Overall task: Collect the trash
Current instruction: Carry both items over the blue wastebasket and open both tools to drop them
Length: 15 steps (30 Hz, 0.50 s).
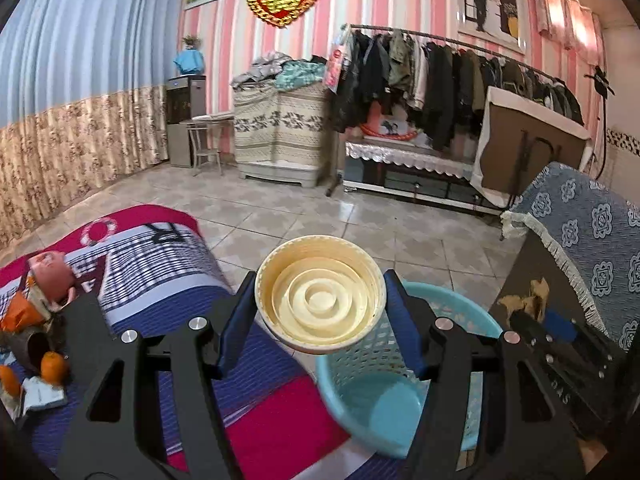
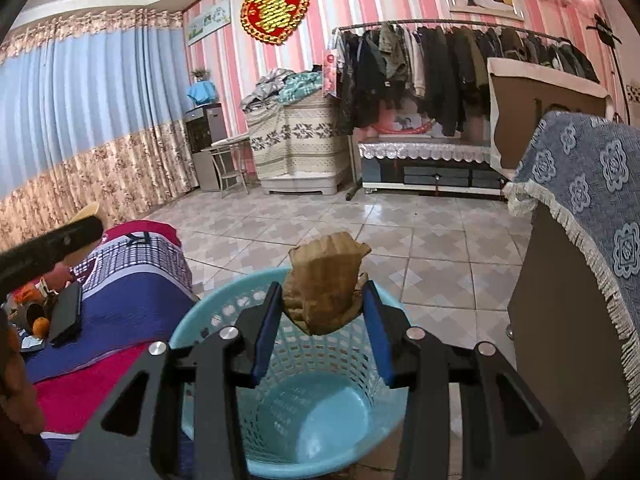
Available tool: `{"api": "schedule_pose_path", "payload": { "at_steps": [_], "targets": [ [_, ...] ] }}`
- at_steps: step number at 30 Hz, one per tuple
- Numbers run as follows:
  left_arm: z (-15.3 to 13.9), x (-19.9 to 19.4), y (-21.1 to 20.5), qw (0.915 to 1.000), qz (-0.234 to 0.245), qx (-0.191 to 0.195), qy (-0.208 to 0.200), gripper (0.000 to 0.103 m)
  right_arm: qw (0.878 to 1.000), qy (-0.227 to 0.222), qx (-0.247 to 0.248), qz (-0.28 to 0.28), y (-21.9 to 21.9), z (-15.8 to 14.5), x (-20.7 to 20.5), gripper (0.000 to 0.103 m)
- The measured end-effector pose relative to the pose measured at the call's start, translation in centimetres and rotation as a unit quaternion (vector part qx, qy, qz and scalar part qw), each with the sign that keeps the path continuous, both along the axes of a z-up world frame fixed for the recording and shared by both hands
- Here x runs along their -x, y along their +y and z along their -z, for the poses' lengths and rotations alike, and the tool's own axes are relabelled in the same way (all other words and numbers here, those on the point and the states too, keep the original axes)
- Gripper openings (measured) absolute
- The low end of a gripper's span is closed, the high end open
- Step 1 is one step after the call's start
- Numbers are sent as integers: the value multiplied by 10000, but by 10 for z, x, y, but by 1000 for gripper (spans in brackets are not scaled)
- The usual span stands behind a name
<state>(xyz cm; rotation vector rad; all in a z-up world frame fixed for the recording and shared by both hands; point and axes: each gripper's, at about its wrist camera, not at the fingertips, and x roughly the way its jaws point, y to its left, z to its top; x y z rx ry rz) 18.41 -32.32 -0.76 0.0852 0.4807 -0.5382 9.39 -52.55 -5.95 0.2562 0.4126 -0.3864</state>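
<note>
My left gripper (image 1: pixel 320 304) is shut on a cream round plastic lid (image 1: pixel 320 298), held above the near left rim of a light blue mesh trash basket (image 1: pixel 400 400). My right gripper (image 2: pixel 322 300) is shut on a crumpled brown paper wad (image 2: pixel 324 284), held over the open basket (image 2: pixel 304 412), whose bottom shows bare. The right gripper with its paper also shows at the right of the left wrist view (image 1: pixel 532 300). The left gripper's dark finger shows at the left of the right wrist view (image 2: pixel 48 248).
A bed with a red, blue and striped cover (image 1: pixel 160 272) carries more litter at its left: a pink cup (image 1: pixel 50 276), orange peel and oranges (image 1: pixel 52 366), wrappers. A cabinet under a blue fringed cloth (image 2: pixel 580 208) stands right of the basket. Tiled floor (image 2: pixel 400 232) lies beyond.
</note>
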Motion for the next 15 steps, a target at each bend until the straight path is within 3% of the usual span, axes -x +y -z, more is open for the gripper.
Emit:
{"api": "schedule_pose_path", "payload": {
  "at_steps": [4,9,15],
  "targets": [
    [10,-5,-25,9998,201,-88,-19,61,9998,-131,-137,92,-12,1,-3,41],
    [51,-15,-51,9975,413,-530,206,61,9998,44,-181,90,-23,11,-15,41],
    [68,-20,-68,9952,555,-790,187,61,9990,253,-271,257,-22,20,-10,41]
  ]
}}
